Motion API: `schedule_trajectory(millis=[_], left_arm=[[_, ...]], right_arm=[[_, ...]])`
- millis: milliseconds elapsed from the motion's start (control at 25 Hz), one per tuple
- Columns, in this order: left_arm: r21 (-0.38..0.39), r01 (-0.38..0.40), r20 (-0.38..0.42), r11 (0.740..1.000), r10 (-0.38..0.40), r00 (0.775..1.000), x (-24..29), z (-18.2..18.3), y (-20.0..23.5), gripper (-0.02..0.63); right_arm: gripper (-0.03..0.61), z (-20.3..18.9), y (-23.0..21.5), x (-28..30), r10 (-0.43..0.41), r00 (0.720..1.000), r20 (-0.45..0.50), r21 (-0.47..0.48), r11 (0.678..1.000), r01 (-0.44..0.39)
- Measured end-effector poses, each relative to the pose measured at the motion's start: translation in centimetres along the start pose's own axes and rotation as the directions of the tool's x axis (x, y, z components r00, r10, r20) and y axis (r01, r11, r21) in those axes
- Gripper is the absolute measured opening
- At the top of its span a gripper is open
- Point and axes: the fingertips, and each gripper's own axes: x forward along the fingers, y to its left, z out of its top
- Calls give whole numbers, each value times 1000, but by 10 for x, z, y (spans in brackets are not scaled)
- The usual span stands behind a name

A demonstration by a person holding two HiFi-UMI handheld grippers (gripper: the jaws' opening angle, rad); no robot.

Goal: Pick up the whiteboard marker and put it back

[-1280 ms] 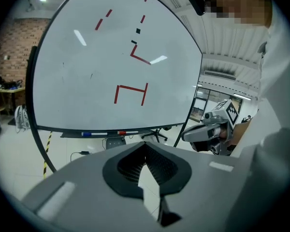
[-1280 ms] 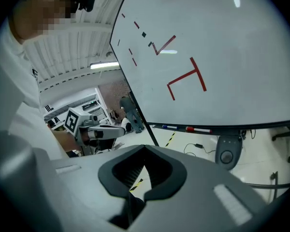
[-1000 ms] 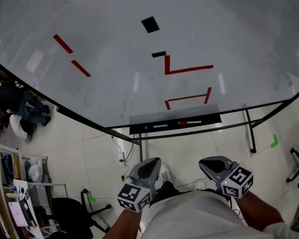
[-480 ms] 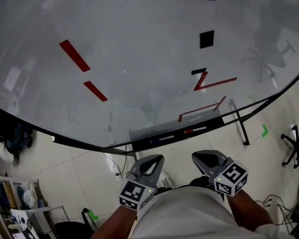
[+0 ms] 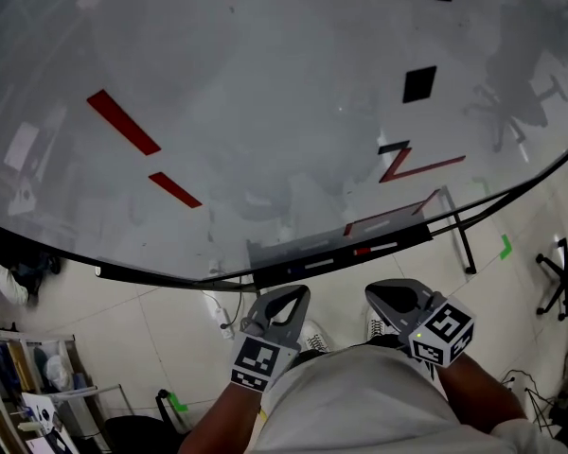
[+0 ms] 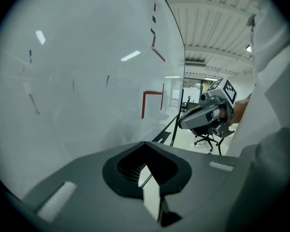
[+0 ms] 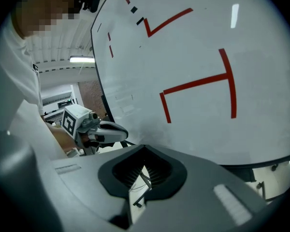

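Observation:
A big whiteboard (image 5: 265,112) fills the head view. On its tray (image 5: 333,256) along the lower edge lie two markers, one with a blue cap (image 5: 296,267) and one with a red cap (image 5: 367,250). My left gripper (image 5: 290,297) and right gripper (image 5: 391,293) hover close to my body below the tray, well short of the markers. Both are shut with nothing between their jaws. The left gripper view shows its shut jaws (image 6: 145,144) facing the board, with the right gripper (image 6: 203,117) beside them. In the right gripper view the jaws (image 7: 144,148) are likewise shut.
Red tape lines (image 5: 123,122) and black squares (image 5: 418,83) mark the board. A stand leg (image 5: 463,242) runs down at the right, near green floor tape (image 5: 505,247) and an office chair (image 5: 560,277). Shelves (image 5: 19,386) stand at the lower left, and a cable (image 5: 220,305) hangs under the tray.
The head view has swung, so the board and tray sit further right and lower in the frame. Both grippers have stayed shut near my body.

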Motion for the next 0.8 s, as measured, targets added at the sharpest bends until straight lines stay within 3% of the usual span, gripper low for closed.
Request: schedule_trajectory(millis=[440,800], left_arm=[[180,-109,-99,978,128,987,37,-7,11,17],[322,-87,-193,943,155,969,52,-20,10,26]], right_arm=[[2,-5,-30,-10,62,997,-35,-9,998,-62],[2,-3,-43,-10,73,997,-28,-7,997,-73]])
